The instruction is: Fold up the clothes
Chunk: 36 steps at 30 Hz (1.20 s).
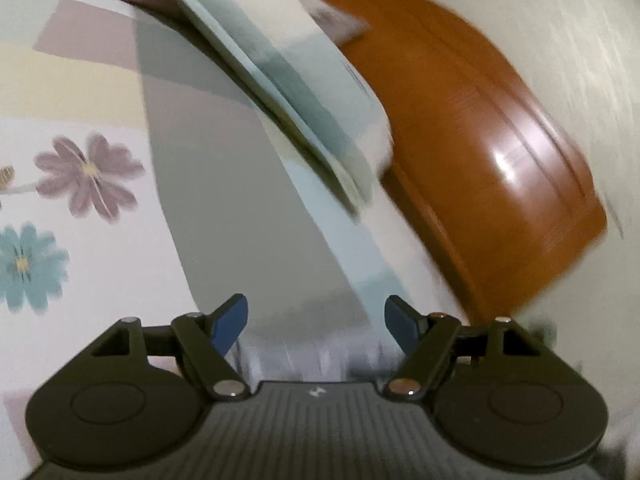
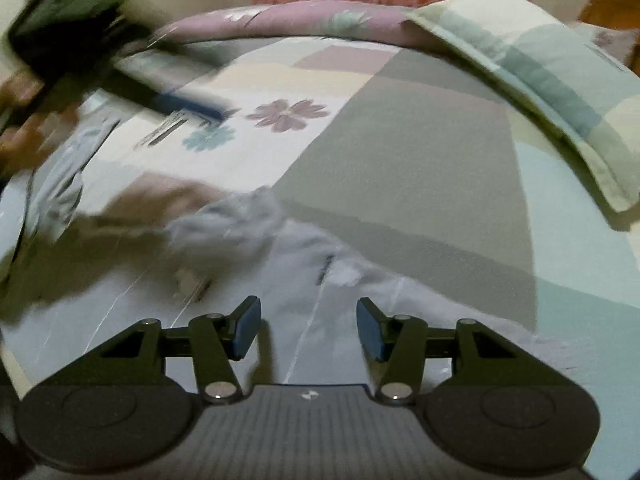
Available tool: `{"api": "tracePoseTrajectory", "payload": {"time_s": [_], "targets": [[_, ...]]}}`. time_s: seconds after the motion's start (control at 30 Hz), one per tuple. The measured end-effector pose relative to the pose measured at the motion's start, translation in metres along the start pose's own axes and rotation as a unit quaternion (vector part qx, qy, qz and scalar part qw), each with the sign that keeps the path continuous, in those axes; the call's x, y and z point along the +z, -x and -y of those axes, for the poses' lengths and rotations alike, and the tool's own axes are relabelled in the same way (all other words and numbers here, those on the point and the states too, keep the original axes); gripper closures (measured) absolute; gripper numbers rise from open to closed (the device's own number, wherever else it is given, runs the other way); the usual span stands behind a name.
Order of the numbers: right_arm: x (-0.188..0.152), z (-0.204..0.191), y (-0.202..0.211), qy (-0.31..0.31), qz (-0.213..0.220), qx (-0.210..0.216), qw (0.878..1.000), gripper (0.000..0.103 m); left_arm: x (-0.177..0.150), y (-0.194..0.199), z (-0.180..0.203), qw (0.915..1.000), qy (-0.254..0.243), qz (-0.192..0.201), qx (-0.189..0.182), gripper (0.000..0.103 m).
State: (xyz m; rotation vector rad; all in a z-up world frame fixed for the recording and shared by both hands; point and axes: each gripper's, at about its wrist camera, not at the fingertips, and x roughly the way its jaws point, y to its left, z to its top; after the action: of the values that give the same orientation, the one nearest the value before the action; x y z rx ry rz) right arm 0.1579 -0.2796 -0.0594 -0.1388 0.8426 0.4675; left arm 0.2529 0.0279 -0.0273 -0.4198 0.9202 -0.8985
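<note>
Both grippers free, jaws apart, nothing between them. Left gripper (image 1: 316, 322) is up over bare bedsheet (image 1: 80, 92), aimed at the pillow (image 1: 304, 80) and wooden headboard (image 1: 480, 120) — no clothing in its view at all. Right gripper (image 2: 309, 328) hovers low over the garment (image 2: 224, 320), a pale blue-grey piece with thin light stripes lying on the near part of the bed, its jaws straddling one of those stripes without touching the cloth as far as I can tell

Garment state: mostly flat near the right gripper, but bunched into a lump (image 2: 236, 220) further out, toward the left. Left side of the right-wrist view is motion-smeared; the dark blur at far left looks like the other gripper, can't say more

My read of the step: between grasps, setting up the next fold

How to do it well:
- bring the left gripper back down to the cloth; it's pointed at nothing useful
- flatten or pull out that lump first, else the fold goes in crooked
- pinch at an edge or corner, top layer only, not the sheet underneath
- both sides grip along the same edge so the fold line stays straight
- keep clear of the pillow on the far right
</note>
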Motion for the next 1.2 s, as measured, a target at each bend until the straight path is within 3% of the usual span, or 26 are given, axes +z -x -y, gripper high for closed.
{"api": "tracePoseTrajectory", "payload": {"time_s": [0.13, 0.23, 0.33, 0.4, 0.5, 0.63, 0.7, 0.77, 0.9, 1.03, 1.2], "targets": [[0.0, 0.014, 0.002, -0.024, 0.0, -0.02, 1.0, 0.045, -0.047, -0.008, 0.024, 0.9958, -0.062, -0.067, 0.009, 0.025], [-0.007, 0.017, 0.005, -0.036, -0.003, -0.028, 0.999, 0.045, -0.072, -0.019, 0.026, 0.9877, -0.108, -0.089, 0.07, 0.025], [-0.014, 0.016, 0.011, -0.043, -0.005, -0.036, 0.998, 0.045, -0.07, -0.022, 0.016, 0.9797, -0.121, -0.064, 0.147, 0.034], [-0.02, 0.014, 0.015, -0.05, -0.006, -0.04, 0.998, 0.045, -0.059, -0.014, 0.014, 0.9823, -0.098, -0.049, 0.152, 0.035], [-0.03, 0.011, 0.022, -0.058, -0.004, -0.032, 0.998, 0.045, -0.052, 0.006, 0.025, 0.9768, -0.131, -0.027, 0.167, 0.035], [-0.039, 0.011, 0.025, -0.066, -0.004, -0.029, 0.997, 0.045, -0.07, 0.028, 0.034, 0.9609, -0.193, -0.045, 0.193, 0.037], [-0.04, 0.012, 0.025, -0.07, -0.004, -0.026, 0.997, 0.045, -0.08, 0.027, 0.037, 0.9472, -0.229, -0.06, 0.216, 0.066], [-0.04, 0.012, 0.026, -0.072, -0.001, -0.025, 0.997, 0.045, -0.082, 0.027, 0.031, 0.941, -0.239, -0.07, 0.229, 0.082], [-0.039, 0.01, 0.029, -0.074, 0.005, -0.02, 0.997, 0.045, -0.081, 0.025, 0.019, 0.9433, -0.229, -0.068, 0.231, 0.084], [-0.039, 0.008, 0.031, -0.074, 0.006, -0.018, 0.997, 0.045, -0.087, 0.015, 0.011, 0.9343, -0.242, -0.096, 0.244, 0.084], [-0.04, 0.007, 0.03, -0.075, 0.002, -0.017, 0.997, 0.044, -0.1, 0.009, 0.02, 0.9201, -0.268, -0.093, 0.27, 0.085]]}}
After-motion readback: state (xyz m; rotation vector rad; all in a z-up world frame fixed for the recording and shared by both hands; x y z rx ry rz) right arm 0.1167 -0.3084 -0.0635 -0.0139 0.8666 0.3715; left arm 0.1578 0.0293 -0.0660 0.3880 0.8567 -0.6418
